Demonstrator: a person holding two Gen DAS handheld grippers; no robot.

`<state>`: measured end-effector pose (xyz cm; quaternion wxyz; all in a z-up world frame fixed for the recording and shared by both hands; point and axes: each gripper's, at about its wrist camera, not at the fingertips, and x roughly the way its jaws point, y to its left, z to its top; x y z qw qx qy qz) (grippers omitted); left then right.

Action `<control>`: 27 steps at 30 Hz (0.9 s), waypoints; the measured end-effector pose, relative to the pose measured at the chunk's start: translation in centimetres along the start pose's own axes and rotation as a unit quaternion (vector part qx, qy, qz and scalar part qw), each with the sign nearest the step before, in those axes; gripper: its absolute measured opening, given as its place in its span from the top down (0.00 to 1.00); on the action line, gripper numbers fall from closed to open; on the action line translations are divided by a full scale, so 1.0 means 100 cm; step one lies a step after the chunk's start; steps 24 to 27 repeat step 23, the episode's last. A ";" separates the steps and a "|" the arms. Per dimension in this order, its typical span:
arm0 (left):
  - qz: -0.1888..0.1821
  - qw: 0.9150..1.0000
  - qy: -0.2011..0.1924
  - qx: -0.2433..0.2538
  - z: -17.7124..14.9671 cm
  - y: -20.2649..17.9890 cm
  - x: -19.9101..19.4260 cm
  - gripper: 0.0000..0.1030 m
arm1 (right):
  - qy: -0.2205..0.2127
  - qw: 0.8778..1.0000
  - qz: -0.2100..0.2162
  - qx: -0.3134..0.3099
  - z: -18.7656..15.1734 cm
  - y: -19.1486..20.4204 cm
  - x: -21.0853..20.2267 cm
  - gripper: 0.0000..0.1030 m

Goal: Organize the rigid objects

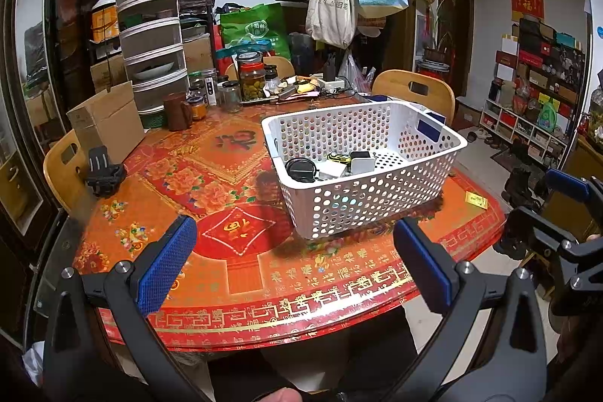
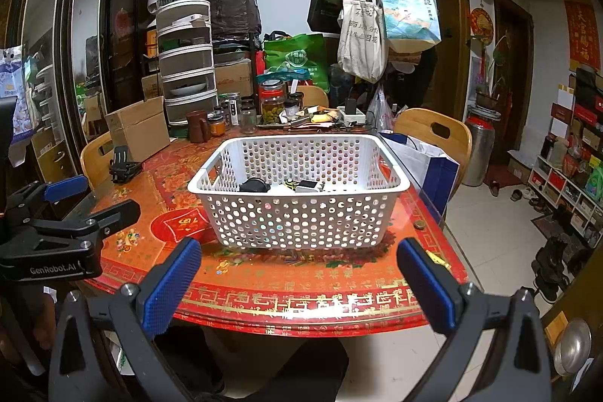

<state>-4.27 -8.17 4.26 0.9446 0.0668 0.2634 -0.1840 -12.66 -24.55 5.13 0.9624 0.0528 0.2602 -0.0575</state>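
Observation:
A white perforated basket (image 1: pixel 377 210) stands on the red patterned table (image 1: pixel 241 274); it also shows in the right wrist view (image 2: pixel 301 221). Inside lie a black round item (image 1: pixel 299 169), a white box (image 1: pixel 362 161) and a small yellow-black object (image 1: pixel 337 157). My left gripper (image 1: pixel 294 270) is open and empty, held back over the table's near edge. My right gripper (image 2: pixel 301 281) is open and empty, also at the near edge, in front of the basket. The right gripper shows at the far right of the left wrist view (image 1: pixel 557 213).
A black clamp-like stand (image 1: pixel 103 170) sits at the table's left edge beside a cardboard box (image 1: pixel 105 123). Jars (image 1: pixel 252 81), a brown mug (image 1: pixel 177 112) and a stacked food cover (image 1: pixel 150 36) crowd the far side. A yellow card (image 1: pixel 476 200) lies right of the basket. Wooden chairs (image 1: pixel 418 89) surround the table.

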 end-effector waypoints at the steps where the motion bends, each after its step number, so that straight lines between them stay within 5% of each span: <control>1: -0.001 1.000 0.000 0.000 0.001 -0.001 0.000 0.00 | 0.000 1.000 0.000 0.000 0.000 0.000 0.000 0.00; 27: -0.001 1.000 -0.005 0.018 -0.007 -0.002 -0.002 0.00 | 0.000 1.000 0.002 -0.002 0.001 0.003 -0.001 0.00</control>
